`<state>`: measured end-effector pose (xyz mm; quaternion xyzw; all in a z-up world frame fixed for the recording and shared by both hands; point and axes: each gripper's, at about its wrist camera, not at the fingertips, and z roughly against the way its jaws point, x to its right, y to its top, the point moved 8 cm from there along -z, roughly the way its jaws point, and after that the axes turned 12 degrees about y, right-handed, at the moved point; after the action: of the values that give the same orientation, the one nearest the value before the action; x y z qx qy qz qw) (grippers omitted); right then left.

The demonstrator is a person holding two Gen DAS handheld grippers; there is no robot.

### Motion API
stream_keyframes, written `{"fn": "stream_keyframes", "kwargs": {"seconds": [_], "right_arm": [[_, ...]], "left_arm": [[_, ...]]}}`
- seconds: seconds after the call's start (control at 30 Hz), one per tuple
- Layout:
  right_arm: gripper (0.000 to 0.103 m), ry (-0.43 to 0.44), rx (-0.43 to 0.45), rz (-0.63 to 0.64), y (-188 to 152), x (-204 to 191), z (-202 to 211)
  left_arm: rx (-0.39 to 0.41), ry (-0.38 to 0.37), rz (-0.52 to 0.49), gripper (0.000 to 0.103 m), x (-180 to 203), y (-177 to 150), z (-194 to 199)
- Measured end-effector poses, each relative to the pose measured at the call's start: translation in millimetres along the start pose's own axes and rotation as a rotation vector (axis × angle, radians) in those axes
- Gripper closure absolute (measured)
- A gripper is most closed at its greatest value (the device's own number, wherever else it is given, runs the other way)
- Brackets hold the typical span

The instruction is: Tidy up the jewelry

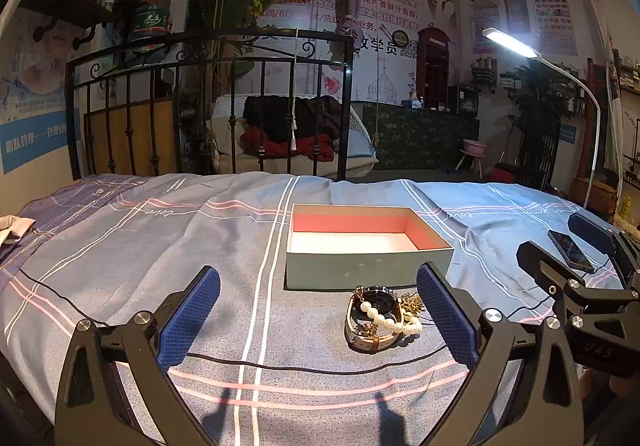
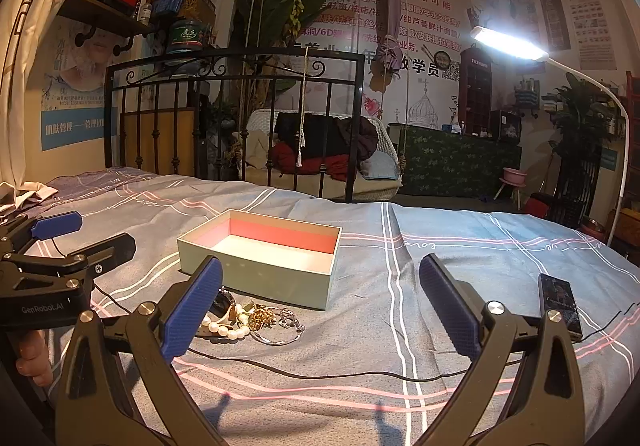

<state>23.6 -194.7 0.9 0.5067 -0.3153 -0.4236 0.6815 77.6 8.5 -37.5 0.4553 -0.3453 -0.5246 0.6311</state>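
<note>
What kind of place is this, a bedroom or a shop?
Probably a beauty salon with a bed in it. The plaid bedspread and iron bed frame suggest a bedroom, but cosmetic-service posters cover the walls, and a treatment-style lamp arches overhead.

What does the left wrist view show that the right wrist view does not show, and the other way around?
Only the left wrist view shows the whole watch, its dial facing up, with the pearl bracelet lying across it. Only the right wrist view shows the silver bangle beside the gold chain, and the full phone. Both show the open box, nothing visible in it, the jewelry pile in front of it, a black cable, and the left gripper and right gripper, both open.
</note>
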Motion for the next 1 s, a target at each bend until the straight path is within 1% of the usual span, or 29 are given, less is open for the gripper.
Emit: {"fn": "stream_keyframes", "kwargs": {"seconds": [1.0], "right_arm": [[0.006,0.001,0.000,0.002,0.6,-1.1,-1.9]], "left_arm": [[-0.006,-0.002,-0.004,0.007,1.1,-3.2,-1.7]]}}
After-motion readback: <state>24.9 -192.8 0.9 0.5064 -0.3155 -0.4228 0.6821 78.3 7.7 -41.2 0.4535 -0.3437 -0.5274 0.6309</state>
